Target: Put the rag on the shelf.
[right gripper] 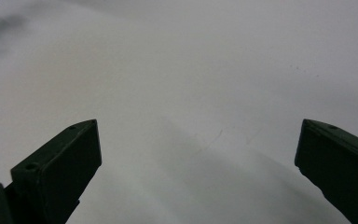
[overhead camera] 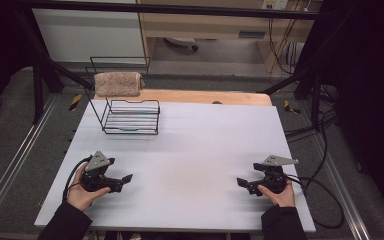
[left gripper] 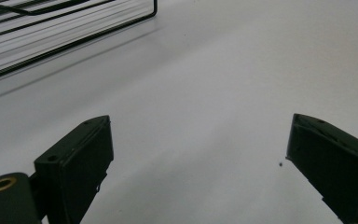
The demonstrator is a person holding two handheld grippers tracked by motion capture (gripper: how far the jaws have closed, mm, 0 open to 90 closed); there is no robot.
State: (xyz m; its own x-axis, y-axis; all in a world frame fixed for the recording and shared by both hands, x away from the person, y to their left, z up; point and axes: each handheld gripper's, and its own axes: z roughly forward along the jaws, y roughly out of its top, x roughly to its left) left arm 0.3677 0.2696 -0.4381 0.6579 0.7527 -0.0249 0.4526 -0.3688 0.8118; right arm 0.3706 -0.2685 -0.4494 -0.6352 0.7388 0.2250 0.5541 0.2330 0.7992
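Wire rack (overhead camera: 130,117) lies ahead of my left gripper (overhead camera: 125,181), the nearer; right gripper (overhead camera: 240,183) well apart; both jaws spread, empty.

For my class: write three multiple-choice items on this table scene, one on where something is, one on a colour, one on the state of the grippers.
1. Where does the towel hang?
A. over the top rail of the wire rack
B. flat on the table by the right gripper
C. between the jaws of the left gripper

2. What colour is the towel?
A. bright blue
B. beige-brown
C. black

3. How do the two grippers stand?
A. both shut on the towel
B. one open, one shut
C. both open and empty

Answers:
1 A, the high view shows it draped over the rack's upper back rail.
2 B, it looks tan against the white table.
3 C, each gripper view shows jaws wide apart with bare table between.
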